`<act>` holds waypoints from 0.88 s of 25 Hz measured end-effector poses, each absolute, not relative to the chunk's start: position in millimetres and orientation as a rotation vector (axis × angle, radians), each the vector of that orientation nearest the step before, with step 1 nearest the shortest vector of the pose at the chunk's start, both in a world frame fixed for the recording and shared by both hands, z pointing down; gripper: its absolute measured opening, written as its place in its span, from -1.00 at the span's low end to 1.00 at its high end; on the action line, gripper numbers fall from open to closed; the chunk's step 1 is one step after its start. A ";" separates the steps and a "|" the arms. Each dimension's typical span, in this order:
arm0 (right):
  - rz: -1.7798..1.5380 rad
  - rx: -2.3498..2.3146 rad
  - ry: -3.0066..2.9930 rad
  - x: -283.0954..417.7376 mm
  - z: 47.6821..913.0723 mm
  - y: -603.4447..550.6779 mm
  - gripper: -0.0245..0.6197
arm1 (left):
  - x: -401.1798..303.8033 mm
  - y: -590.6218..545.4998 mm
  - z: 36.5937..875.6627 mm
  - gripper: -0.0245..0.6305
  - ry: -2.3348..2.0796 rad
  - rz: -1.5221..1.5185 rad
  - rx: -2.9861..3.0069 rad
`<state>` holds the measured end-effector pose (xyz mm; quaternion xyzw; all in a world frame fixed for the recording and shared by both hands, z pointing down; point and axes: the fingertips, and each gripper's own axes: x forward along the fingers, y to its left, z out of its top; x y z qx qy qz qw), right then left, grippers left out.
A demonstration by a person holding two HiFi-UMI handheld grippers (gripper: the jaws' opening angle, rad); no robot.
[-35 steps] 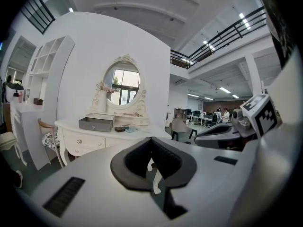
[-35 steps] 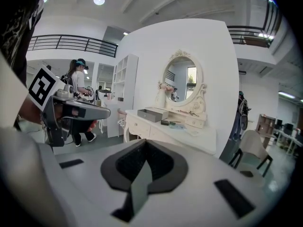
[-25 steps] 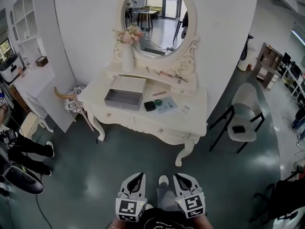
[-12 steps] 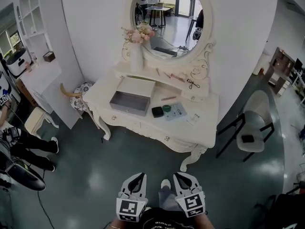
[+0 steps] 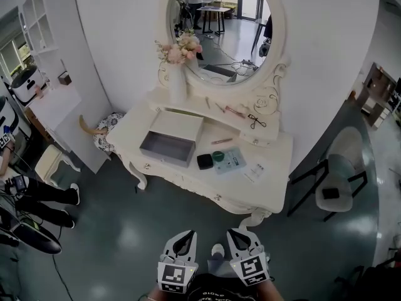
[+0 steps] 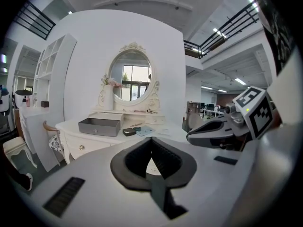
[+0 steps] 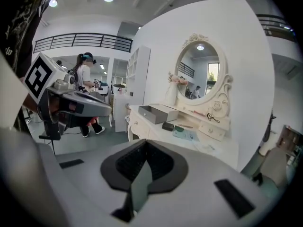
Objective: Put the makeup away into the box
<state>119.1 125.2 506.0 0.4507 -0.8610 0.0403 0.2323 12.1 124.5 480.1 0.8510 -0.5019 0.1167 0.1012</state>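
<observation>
A white dressing table (image 5: 263, 180) stands ahead against the wall. An open grey box (image 5: 168, 147) rests on its left part. To the right of the box lie a black compact (image 5: 205, 162), a round green item (image 5: 217, 157), a pale blue palette (image 5: 231, 161) and a pencil (image 5: 221, 141). Brushes (image 5: 235, 111) and an eyelash curler (image 5: 253, 119) lie on the raised shelf under the mirror. My left gripper (image 5: 187, 235) and right gripper (image 5: 233, 233) hover side by side over the floor, well short of the table. Both are shut and hold nothing. The box (image 6: 99, 126) also shows in the left gripper view.
A vase of flowers (image 5: 177, 58) stands at the mirror's left. A floral stool (image 5: 103, 131) sits left of the table, a grey chair (image 5: 335, 184) at its right. White shelves (image 5: 47, 74) line the left wall. A seated person's legs (image 5: 41, 196) are at far left.
The dressing table has drawn nearer and shifted slightly right in the head view as both grippers move toward it. Both stay shut and empty.
</observation>
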 end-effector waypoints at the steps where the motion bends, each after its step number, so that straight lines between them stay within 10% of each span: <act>1: 0.120 1.236 -2.370 123.2 506.7 120.3 -0.90 | 17.5 121.3 481.1 -0.88 -1.476 0.358 2.515; 22: 0.109 1.167 -2.412 184.0 517.9 11.8 -0.90 | 83.4 35.6 497.5 -0.88 -1.535 0.430 2.474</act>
